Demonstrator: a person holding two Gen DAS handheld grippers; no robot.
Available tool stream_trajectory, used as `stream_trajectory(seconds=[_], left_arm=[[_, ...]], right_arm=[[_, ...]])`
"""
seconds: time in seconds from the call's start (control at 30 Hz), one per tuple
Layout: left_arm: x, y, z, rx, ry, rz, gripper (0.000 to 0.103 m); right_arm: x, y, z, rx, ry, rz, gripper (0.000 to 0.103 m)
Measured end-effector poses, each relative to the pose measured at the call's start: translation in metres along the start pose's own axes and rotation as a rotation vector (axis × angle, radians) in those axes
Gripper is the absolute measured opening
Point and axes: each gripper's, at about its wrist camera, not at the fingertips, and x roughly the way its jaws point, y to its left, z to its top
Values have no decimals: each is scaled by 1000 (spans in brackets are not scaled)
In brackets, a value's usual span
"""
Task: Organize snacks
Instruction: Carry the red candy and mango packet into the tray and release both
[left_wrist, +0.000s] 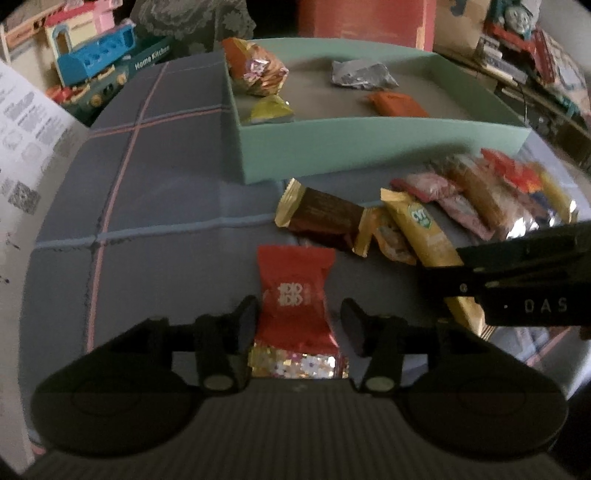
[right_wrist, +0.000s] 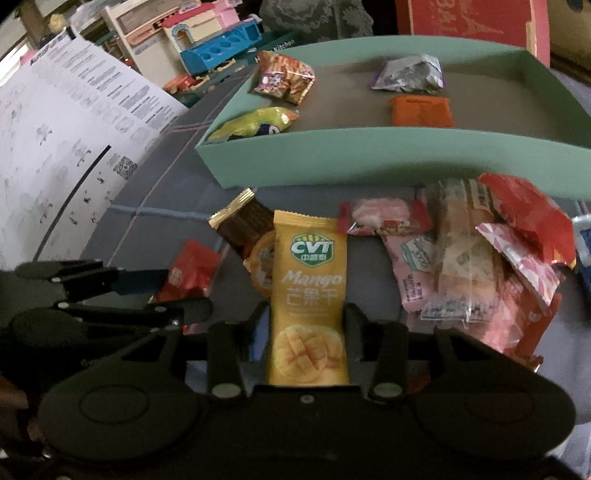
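Note:
A red packet (left_wrist: 295, 291) with white characters lies on the grey checked cloth between the fingers of my left gripper (left_wrist: 299, 317). The left finger touches its edge and the right finger stands clear, so the jaws are open. A yellow mango packet (right_wrist: 308, 280) lies flat and unbuckled between the fingers of my right gripper (right_wrist: 306, 317). Those fingertips sit right beside its edges without squeezing it. The teal box (right_wrist: 369, 158) behind holds several snacks. A loose pile of packets (right_wrist: 461, 266) lies in front of the box.
A brown and gold bar (left_wrist: 325, 218) lies beside the mango packet. Printed paper sheets (right_wrist: 55, 147) stand at the left. Toy sets (left_wrist: 92, 62) and a red box (left_wrist: 358, 18) crowd the far edge. The right gripper (left_wrist: 439, 264) reaches in close beside the left one.

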Motion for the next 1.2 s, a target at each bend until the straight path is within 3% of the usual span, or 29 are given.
stream_trajectory(seconds=[0.13,0.33,0.73,0.93,1.2], left_arm=[[-2,0,0,-16,-8,9,33],[-16,8,-5,-84,-6,-18,30],[-58,9,19,-116,-105,-58,30],[-63,7,51,-102,-141,-62,30],[-39,-1,127,-76,-168,-67,30]], right_arm=[[-1,4,-1,-26,-7,-24,35],[-16,-8,-2,67,-1,47,34],[-57,-17,14,144,-81,129,34],[-73,-33,37,161,-139,113,34],[-85,-79,92,180,-218,15,34]])
